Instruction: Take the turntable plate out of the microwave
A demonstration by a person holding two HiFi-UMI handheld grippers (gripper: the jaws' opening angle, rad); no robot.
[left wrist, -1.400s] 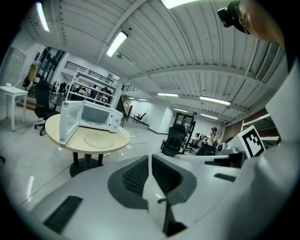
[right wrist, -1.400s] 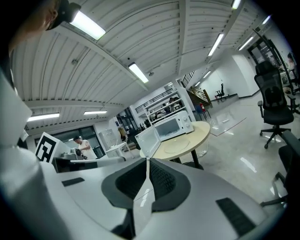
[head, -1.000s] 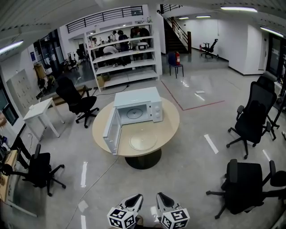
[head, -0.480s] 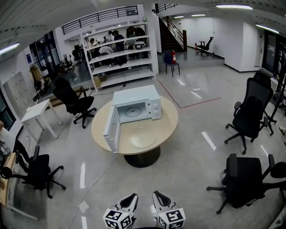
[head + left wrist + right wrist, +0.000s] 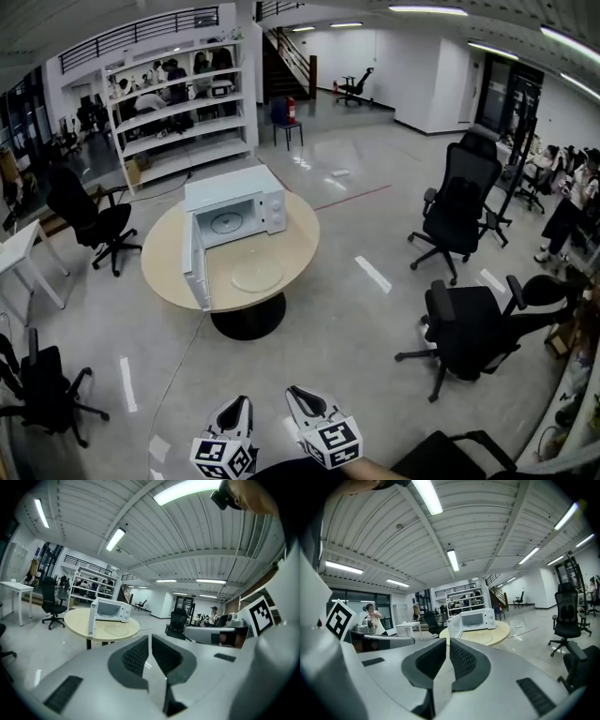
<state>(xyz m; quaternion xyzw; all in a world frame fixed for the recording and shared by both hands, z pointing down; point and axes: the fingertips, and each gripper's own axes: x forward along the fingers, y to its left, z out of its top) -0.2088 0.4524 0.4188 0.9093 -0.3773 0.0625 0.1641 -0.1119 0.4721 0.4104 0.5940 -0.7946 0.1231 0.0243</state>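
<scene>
A white microwave (image 5: 234, 210) stands on a round beige table (image 5: 298, 244), far ahead of me, with its door (image 5: 196, 264) swung open to the left. The clear glass turntable plate (image 5: 257, 276) lies flat on the table in front of the oven's open cavity. The left gripper view shows the plate (image 5: 116, 630) and microwave (image 5: 111, 610) small and distant. So does the right gripper view, with the plate (image 5: 486, 639) before the microwave (image 5: 476, 619). My left gripper (image 5: 236, 406) and right gripper (image 5: 298, 397) hang side by side at the bottom edge, both shut and holding nothing.
Black office chairs (image 5: 457, 212) (image 5: 472, 330) stand on the grey floor to the right, others (image 5: 91, 217) (image 5: 44, 389) to the left. White shelving (image 5: 178, 105) lines the back wall. A white desk (image 5: 13, 249) is at far left. A person (image 5: 568, 214) stands at far right.
The view has swung to the right, so the table and microwave now sit further left and look smaller. Both grippers stay shut at the bottom edge.
</scene>
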